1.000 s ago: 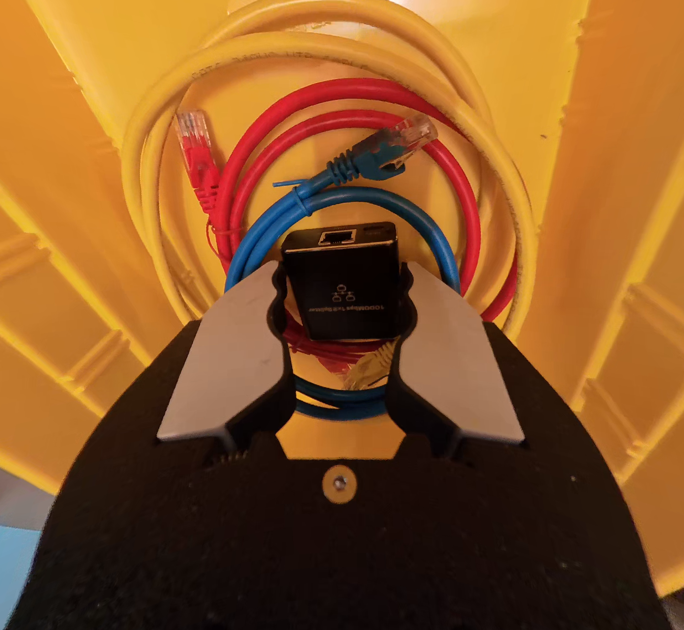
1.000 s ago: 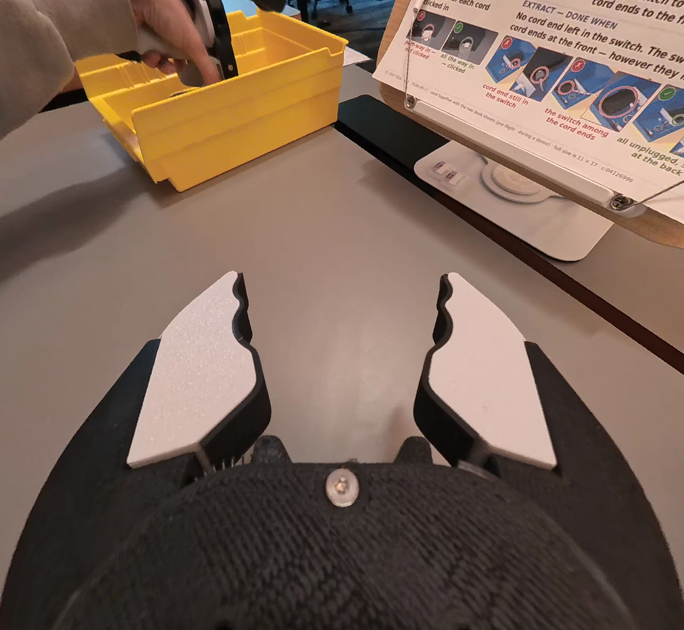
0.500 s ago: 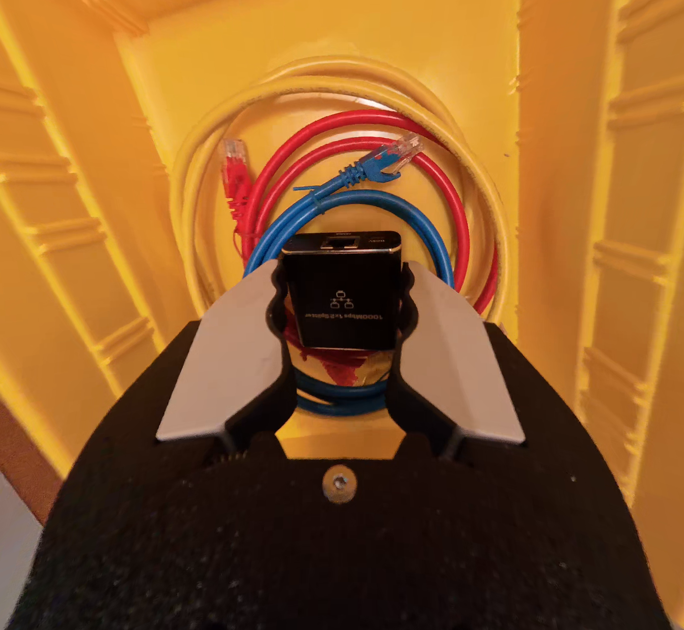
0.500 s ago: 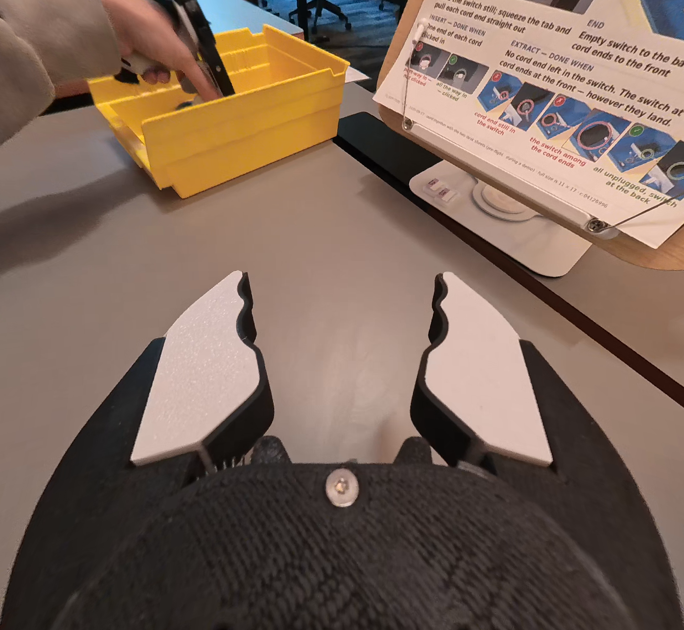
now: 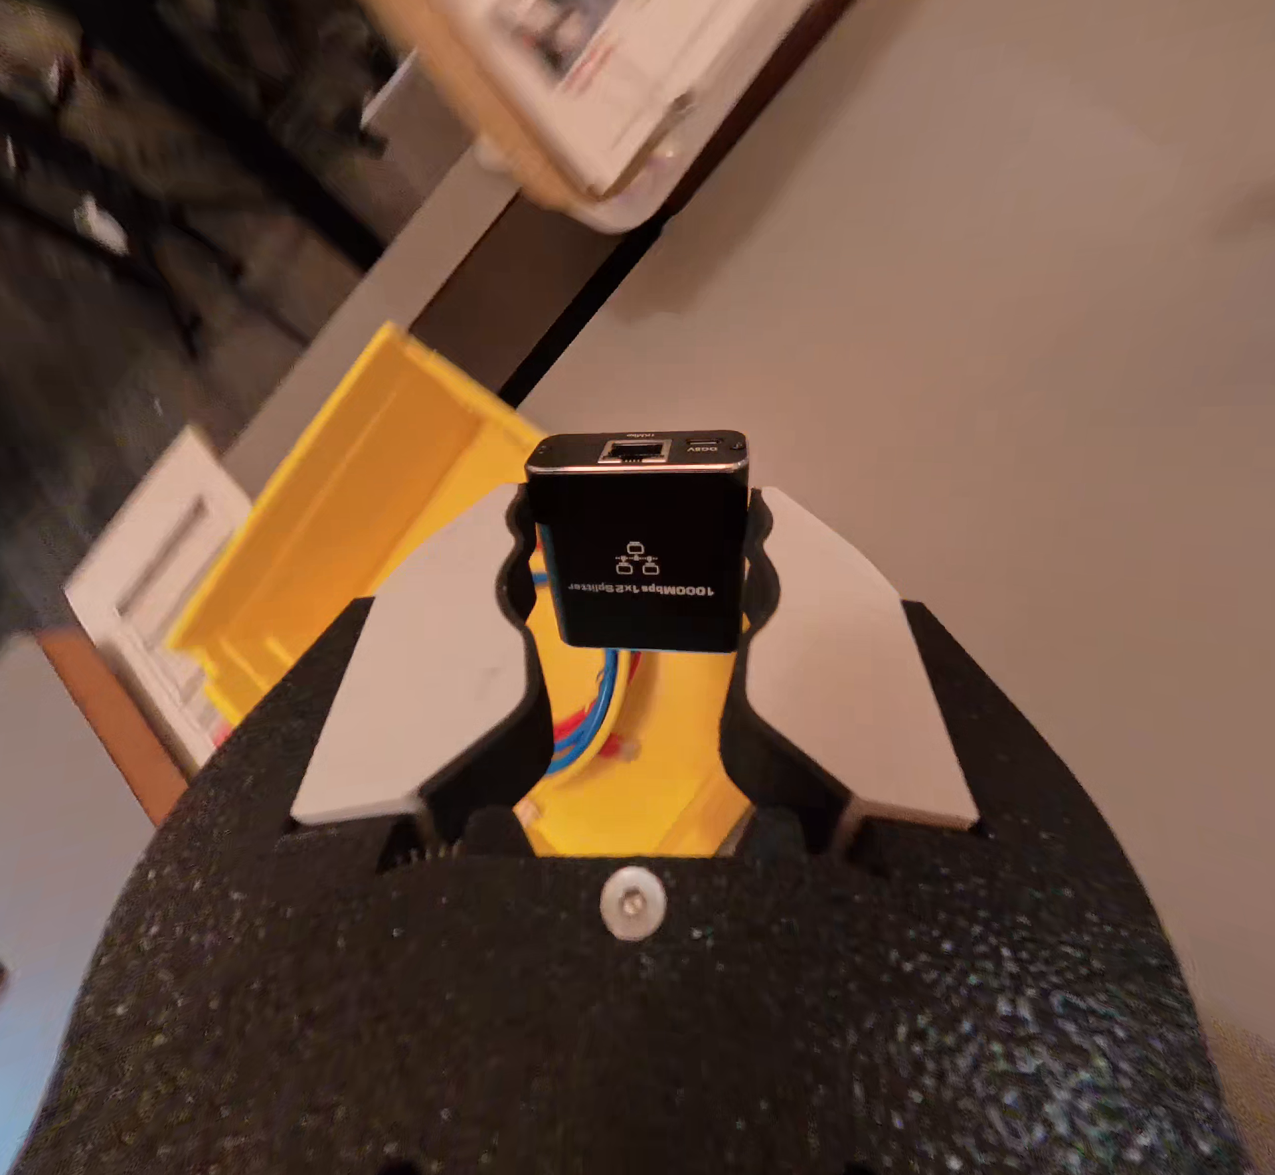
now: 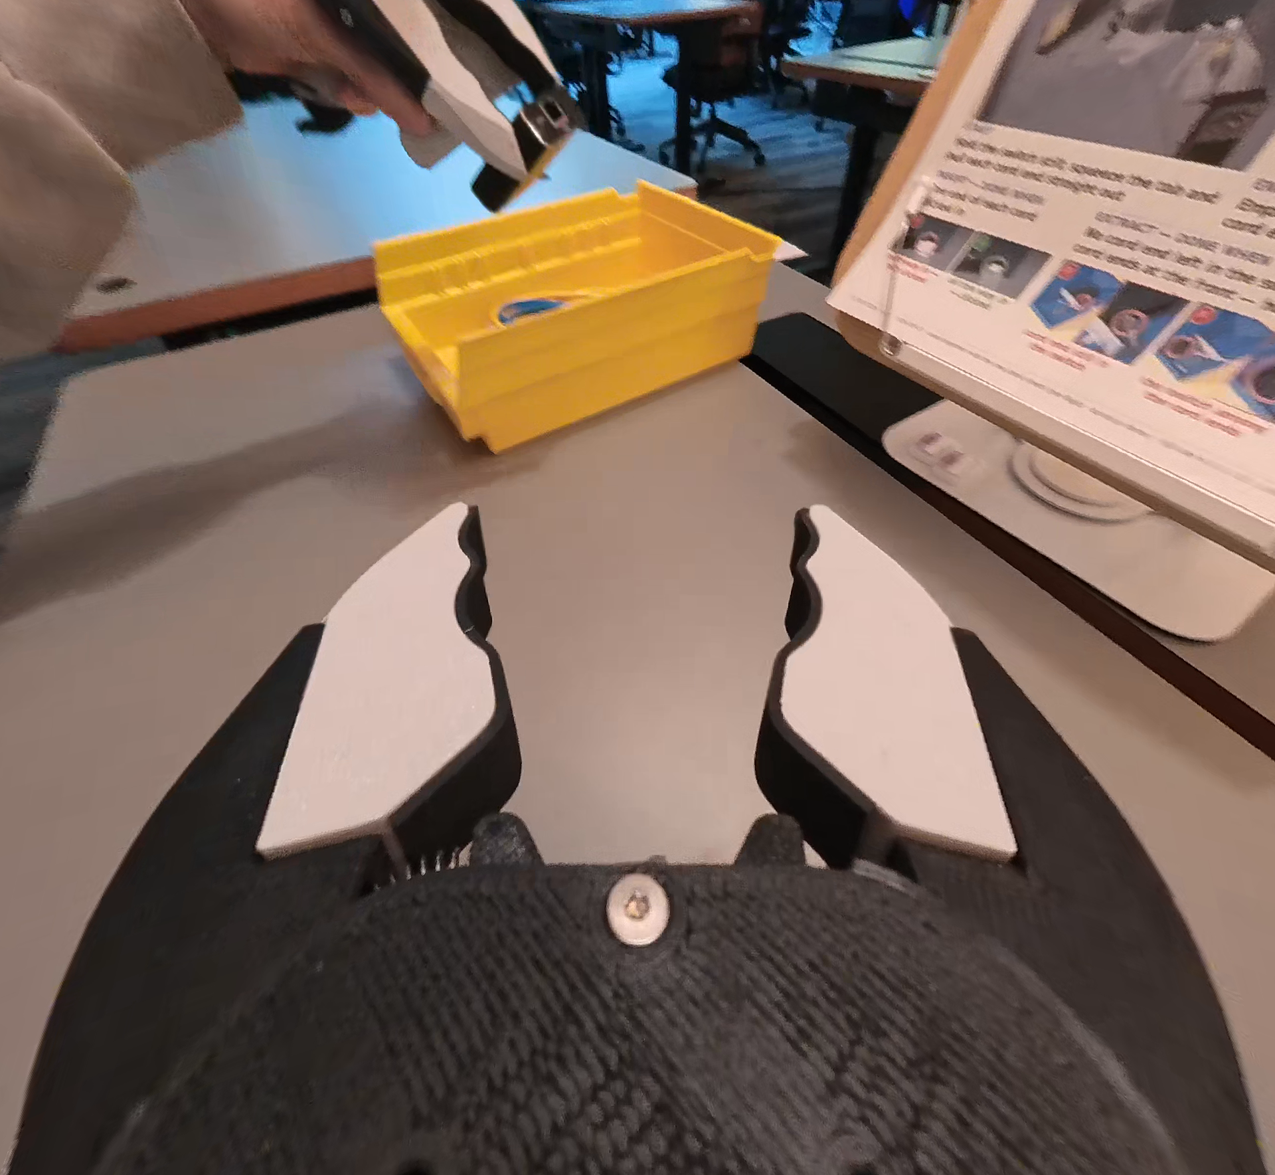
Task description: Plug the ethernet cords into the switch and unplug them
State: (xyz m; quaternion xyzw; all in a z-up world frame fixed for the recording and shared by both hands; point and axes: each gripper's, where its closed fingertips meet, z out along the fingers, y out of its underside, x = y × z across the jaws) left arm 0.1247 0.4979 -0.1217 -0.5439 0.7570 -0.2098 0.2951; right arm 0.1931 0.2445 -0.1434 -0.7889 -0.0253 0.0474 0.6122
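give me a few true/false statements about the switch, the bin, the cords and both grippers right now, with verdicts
1. The left gripper holds the black switch between its fingers. True.
2. The switch sits on the floor of the yellow bin. False: it is held in the air above the bin.
3. The right gripper is shut on a blue cord. False: its fingers are apart and empty, over the grey table.
4. The cords lie in the bin. True.
5. A cord is plugged into the switch port that faces the left wrist camera. False: that port is empty.
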